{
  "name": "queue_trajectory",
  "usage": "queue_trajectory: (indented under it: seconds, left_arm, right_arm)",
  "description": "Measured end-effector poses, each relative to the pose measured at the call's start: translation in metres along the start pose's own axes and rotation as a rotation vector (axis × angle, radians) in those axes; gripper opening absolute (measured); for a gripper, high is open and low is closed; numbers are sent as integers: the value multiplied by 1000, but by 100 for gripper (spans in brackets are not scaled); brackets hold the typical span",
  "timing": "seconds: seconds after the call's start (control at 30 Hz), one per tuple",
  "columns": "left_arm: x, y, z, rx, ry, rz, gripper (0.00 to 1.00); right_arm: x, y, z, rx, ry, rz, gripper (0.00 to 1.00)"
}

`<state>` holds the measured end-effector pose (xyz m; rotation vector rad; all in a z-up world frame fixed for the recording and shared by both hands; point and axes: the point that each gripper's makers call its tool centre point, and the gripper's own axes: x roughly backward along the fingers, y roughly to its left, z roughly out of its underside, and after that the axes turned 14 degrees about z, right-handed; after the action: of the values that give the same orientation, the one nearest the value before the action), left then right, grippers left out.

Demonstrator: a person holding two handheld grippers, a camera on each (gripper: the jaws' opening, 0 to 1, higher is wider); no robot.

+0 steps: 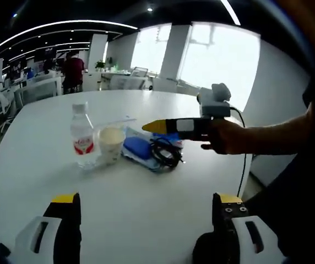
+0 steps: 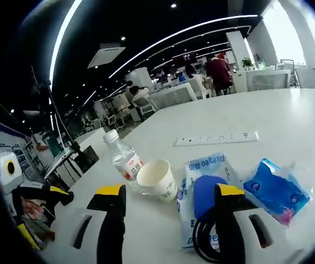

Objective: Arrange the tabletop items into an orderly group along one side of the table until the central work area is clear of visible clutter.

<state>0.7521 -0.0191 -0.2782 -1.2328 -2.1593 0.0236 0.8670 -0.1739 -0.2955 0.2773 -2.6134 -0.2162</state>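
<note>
A clear water bottle with a red label stands on the white table, and a paper cup sits next to it. To their right lie a blue object on a pouch and a coiled black cable. My left gripper is open low over the near table, short of this group. My right gripper, held by a hand, hovers just above the pouch. In the right gripper view it is open above the cup, the bottle, the blue object and the cable.
A white power strip lies farther out on the table, and a blue plastic packet is right of the pouch. My left gripper appears at the far left. Office desks, chairs and people stand beyond the table.
</note>
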Motion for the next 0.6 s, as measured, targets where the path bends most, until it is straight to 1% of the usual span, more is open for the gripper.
queue_trajectory:
  seconds: [0.13,0.2,0.3,0.37,0.4,0.47,0.53,0.6]
  left_arm:
    - [-2,3,-4,-2,-11,-5,99]
    - [-3,4,-5,0,-15,-6,99]
    - [-4,7,-7,-2,-19,-9,99]
    - [-6,7,-10,2,-27,-10,99]
    - [-6,7,-12,4,-32,-12,99]
    - [-7,9,-14,10,-42,-15,100]
    - [-9,10,-16,18,-54,-19,100]
    - [-10,10,-18,18,-58,-20,100]
  right_arm:
    - [20,-14,1,43,-14,17,72]
    - [28,-21,3,102,-19,22,74]
    - [39,-28,5,120,-16,25,79]
    - [47,-33,5,164,-6,40,82]
    - [52,-39,12,208,36,51,84]
    - [58,-43,15,195,37,47,88]
    - [68,-51,17,173,51,53,92]
    - [77,-55,18,160,51,56,95]
